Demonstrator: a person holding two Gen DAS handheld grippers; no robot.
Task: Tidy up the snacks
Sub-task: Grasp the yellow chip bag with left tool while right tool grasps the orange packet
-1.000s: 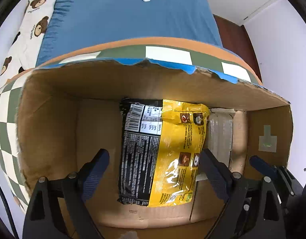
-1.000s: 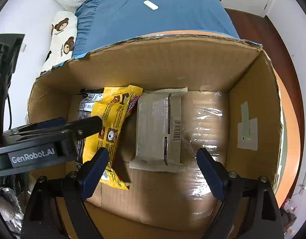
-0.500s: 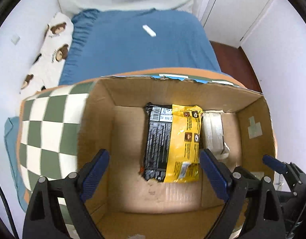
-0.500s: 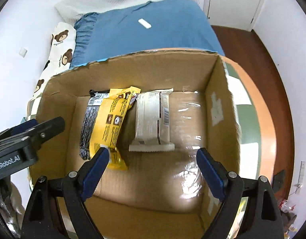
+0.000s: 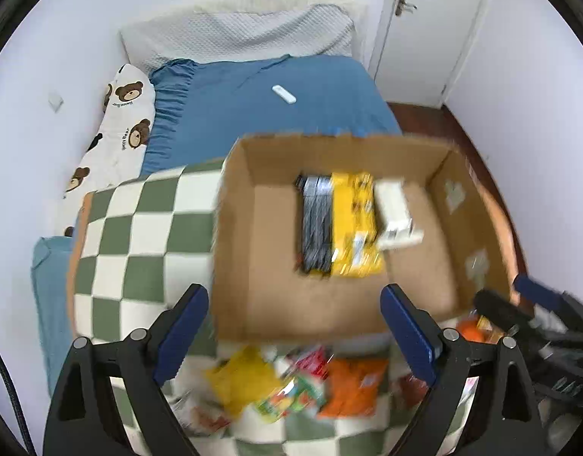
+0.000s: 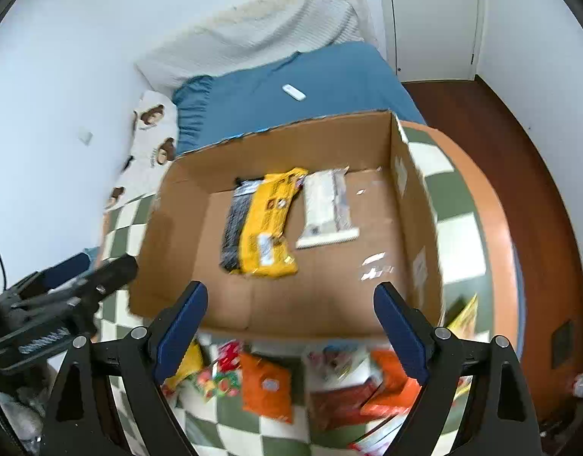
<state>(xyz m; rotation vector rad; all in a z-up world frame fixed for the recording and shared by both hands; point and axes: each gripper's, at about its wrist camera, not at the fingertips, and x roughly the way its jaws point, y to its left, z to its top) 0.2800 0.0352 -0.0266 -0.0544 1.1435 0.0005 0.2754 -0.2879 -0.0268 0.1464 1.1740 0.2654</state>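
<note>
An open cardboard box [image 5: 238, 235] [image 6: 170, 228] stands on the checkered table. Inside lie a black packet [image 5: 316, 224] [image 6: 234, 224], a yellow packet [image 5: 354, 224] [image 6: 268, 224] overlapping it, and a white packet [image 5: 394, 209] [image 6: 325, 205] beside them. Loose snacks lie in front of the box: a yellow bag [image 5: 242, 380], a colourful packet [image 5: 291, 395] [image 6: 215, 376], orange bags [image 5: 348, 387] [image 6: 266, 383]. My left gripper [image 5: 295, 334] is open and empty, high above the box's near edge. My right gripper [image 6: 291, 330] is open and empty, likewise above the near edge.
The green-and-white checkered cloth [image 5: 139, 235] [image 6: 455, 228] covers a round table with an orange rim. Behind it is a bed with a blue sheet [image 5: 261, 114] [image 6: 310, 83], a white remote [image 5: 284, 95] and a bear-print pillow [image 5: 116, 133]. A door [image 6: 436, 19] and wooden floor lie at right.
Both grippers have drawn up and back out of the box. The whole box and the loose snacks in front of it have come into view. Both stay open and empty.
</note>
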